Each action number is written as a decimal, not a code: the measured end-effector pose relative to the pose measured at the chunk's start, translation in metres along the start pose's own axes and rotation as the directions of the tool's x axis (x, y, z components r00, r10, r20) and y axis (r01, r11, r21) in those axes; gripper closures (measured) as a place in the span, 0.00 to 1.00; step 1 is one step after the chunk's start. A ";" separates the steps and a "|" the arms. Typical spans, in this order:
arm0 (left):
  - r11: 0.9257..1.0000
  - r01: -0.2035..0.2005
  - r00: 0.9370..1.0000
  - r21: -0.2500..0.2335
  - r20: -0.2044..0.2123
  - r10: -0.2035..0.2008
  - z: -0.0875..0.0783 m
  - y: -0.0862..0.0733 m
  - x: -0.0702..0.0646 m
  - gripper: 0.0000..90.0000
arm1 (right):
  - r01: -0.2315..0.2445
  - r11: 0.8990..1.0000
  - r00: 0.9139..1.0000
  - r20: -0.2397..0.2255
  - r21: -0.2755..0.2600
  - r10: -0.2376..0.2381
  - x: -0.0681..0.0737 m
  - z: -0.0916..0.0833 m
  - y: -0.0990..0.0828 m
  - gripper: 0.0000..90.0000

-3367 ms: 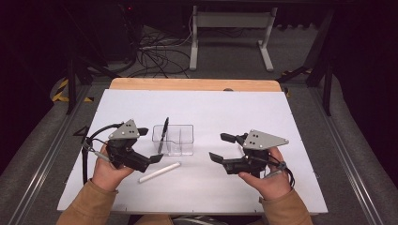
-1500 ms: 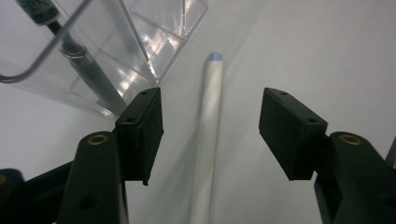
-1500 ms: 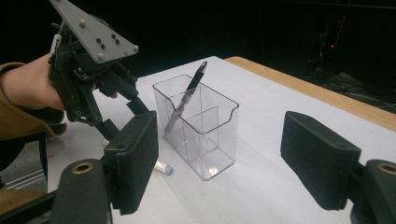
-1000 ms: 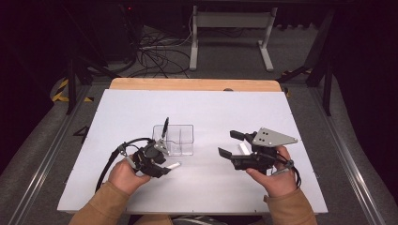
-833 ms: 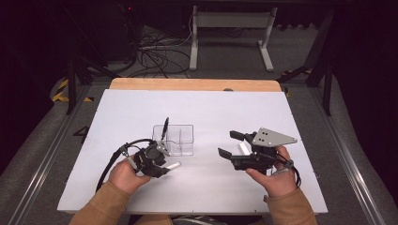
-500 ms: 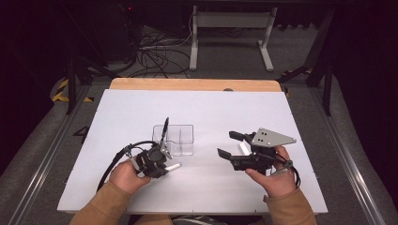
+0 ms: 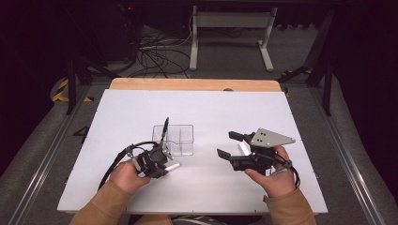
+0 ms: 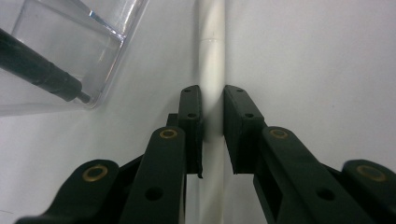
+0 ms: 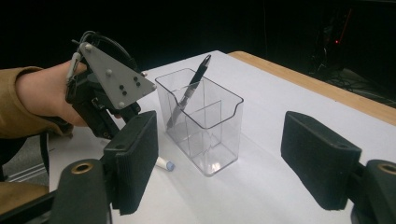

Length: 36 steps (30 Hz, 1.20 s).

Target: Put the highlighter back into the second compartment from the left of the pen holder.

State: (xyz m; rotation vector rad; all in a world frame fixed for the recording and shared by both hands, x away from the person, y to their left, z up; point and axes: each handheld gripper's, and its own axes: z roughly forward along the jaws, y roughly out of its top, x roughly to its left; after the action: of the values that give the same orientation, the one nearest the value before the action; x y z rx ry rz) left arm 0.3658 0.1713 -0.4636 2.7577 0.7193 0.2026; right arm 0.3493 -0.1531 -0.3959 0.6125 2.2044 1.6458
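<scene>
While lying flat on the table:
White marker (image 8: 211,70): clamped between left gripper (image 8: 212,100) jaws.
Clear divided holder (image 9: 201,122): one black pen (image 9: 190,93), leaning.
Right gripper (image 9: 219,154): jaws spread wide, nothing between them.

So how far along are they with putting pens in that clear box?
One black pen already stands tilted in the clear holder. The left gripper has its jaws around the white marker, lying on the table. Lifting it in remains. The right gripper is open.

1. The holder (image 9: 201,122) is clear, glossy plastic.
2. The table (image 7: 234,112) has a matt white top with a bare wood far edge.
3. The white marker (image 8: 211,60) looks smooth.
4. The right gripper (image 9: 233,161) wears matt black, slightly rough pads (image 9: 322,158).
</scene>
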 end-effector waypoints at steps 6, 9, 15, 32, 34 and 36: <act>1.000 -0.010 1.000 0.002 -0.001 0.010 -0.002 0.000 -0.001 0.87 | 0.004 1.000 1.000 0.000 0.002 -0.004 0.000 0.000 0.000 0.31; 0.999 -0.010 1.000 -0.050 0.007 0.010 -0.013 -0.001 -0.002 0.87 | 0.001 1.000 1.000 0.000 -0.001 -0.001 0.000 0.000 0.000 0.31; 0.993 -0.028 1.000 -0.116 0.002 0.028 -0.032 -0.001 -0.007 0.87 | 0.002 1.000 1.000 0.001 0.001 -0.002 0.000 0.000 0.000 0.31; 0.987 -0.037 0.999 -0.157 -0.001 0.037 -0.045 -0.001 -0.008 0.87 | 0.002 1.000 1.000 0.002 0.001 -0.002 0.000 0.000 0.000 0.31; 0.987 -0.038 0.999 -0.157 -0.001 0.039 -0.045 0.000 -0.008 0.87 | 0.005 1.000 1.000 0.002 0.003 -0.005 0.000 0.000 0.000 0.31; 0.986 -0.039 0.999 -0.161 -0.002 0.039 -0.046 0.000 -0.009 0.87 | 0.005 1.000 1.000 0.002 0.003 -0.005 0.000 0.000 0.000 0.31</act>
State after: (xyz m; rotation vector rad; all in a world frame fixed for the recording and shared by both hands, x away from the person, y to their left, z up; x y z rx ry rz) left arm 0.3490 0.1779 -0.4207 2.6193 0.6199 0.2555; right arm 0.3494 -0.1530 -0.3962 0.6089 2.2054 1.6392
